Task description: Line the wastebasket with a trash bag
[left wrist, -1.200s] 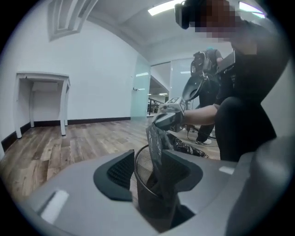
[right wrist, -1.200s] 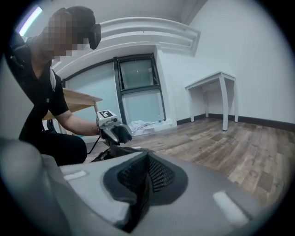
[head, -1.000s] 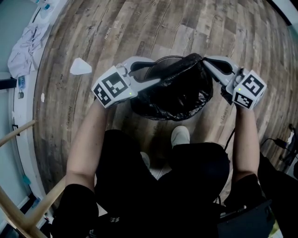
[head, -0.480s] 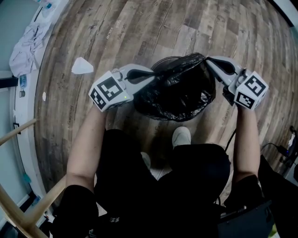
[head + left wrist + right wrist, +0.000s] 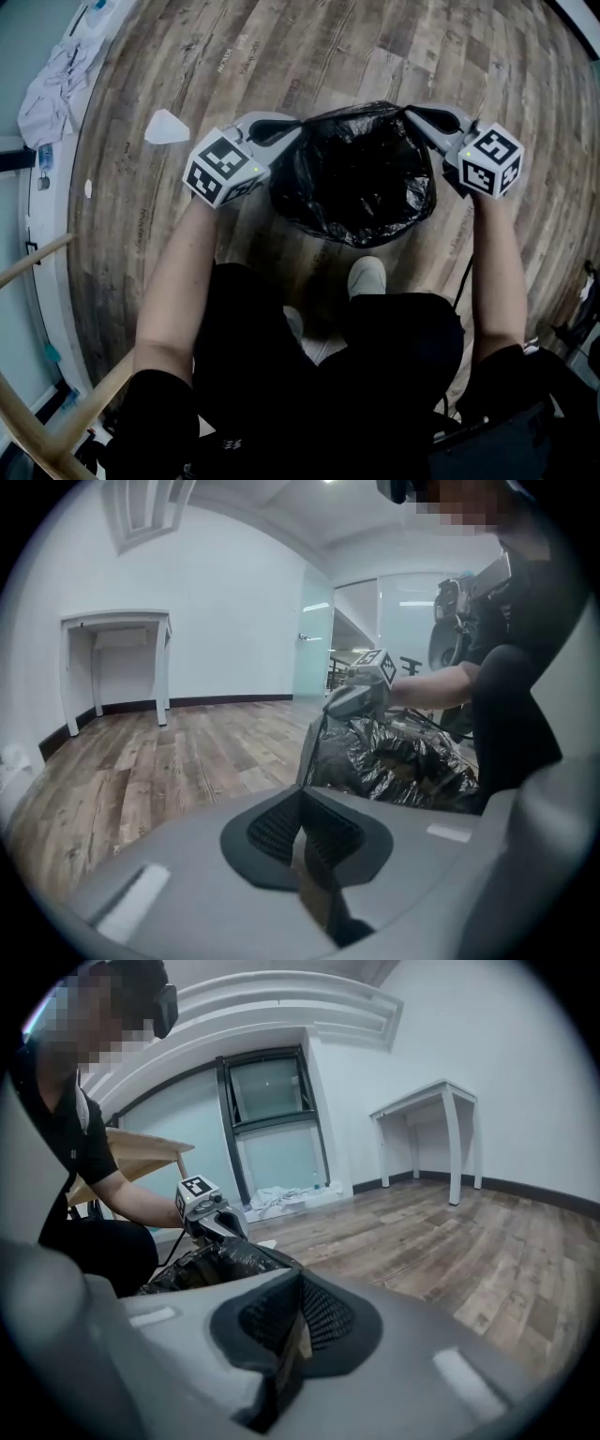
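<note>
Black trash bag (image 5: 361, 183) is hanging stretched open between the tongs; left tongs (image 5: 296, 130) and right tongs (image 5: 411, 112) are each pinching its rim, over the wooden floor (image 5: 309, 56).

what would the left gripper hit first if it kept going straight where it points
Probably the black plastic trash bag, whose rim the left gripper pinches; the right gripper lies beyond.

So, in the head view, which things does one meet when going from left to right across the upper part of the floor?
crumpled cloth → white scrap → left gripper → black trash bag → right gripper
</note>
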The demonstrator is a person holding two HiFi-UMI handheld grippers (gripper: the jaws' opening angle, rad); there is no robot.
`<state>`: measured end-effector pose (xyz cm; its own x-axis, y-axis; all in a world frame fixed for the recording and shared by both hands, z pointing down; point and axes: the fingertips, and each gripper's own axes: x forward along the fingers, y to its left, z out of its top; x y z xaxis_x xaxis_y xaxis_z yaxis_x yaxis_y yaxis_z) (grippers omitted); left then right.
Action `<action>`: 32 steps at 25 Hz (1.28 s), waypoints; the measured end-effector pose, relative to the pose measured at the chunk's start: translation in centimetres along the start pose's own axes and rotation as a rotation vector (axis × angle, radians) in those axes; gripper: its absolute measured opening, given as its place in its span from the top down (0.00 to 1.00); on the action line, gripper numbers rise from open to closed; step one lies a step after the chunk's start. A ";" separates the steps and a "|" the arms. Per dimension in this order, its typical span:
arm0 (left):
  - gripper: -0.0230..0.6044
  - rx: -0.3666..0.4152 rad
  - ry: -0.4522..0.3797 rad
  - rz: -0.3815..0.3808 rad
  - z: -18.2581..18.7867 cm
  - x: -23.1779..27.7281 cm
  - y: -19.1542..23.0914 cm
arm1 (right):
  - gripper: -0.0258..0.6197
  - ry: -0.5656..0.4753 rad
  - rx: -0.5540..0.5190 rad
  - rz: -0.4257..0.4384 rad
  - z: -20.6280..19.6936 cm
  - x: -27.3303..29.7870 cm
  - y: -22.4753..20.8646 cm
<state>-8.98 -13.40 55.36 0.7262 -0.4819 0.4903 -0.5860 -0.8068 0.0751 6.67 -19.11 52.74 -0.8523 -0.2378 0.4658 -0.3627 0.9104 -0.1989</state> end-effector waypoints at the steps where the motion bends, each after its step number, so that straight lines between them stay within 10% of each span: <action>1: 0.95 -0.011 0.006 0.003 -0.3 0.2 0.2 | 0.96 0.006 0.013 0.003 -0.4 0.4 -0.4; 22: 0.95 -0.167 0.103 -0.019 -7.8 3.7 -0.2 | 0.96 0.116 0.216 0.053 -10.3 4.3 -1.9; 32: 0.68 -0.220 0.026 0.082 -8.0 -0.8 2.1 | 0.79 -0.039 0.314 0.008 -7.7 0.2 -3.5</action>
<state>-13.66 -11.96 62.07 0.6654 -0.5313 0.5243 -0.7088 -0.6700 0.2206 10.68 -19.75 60.23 -0.8674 -0.2493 0.4306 -0.4490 0.7650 -0.4617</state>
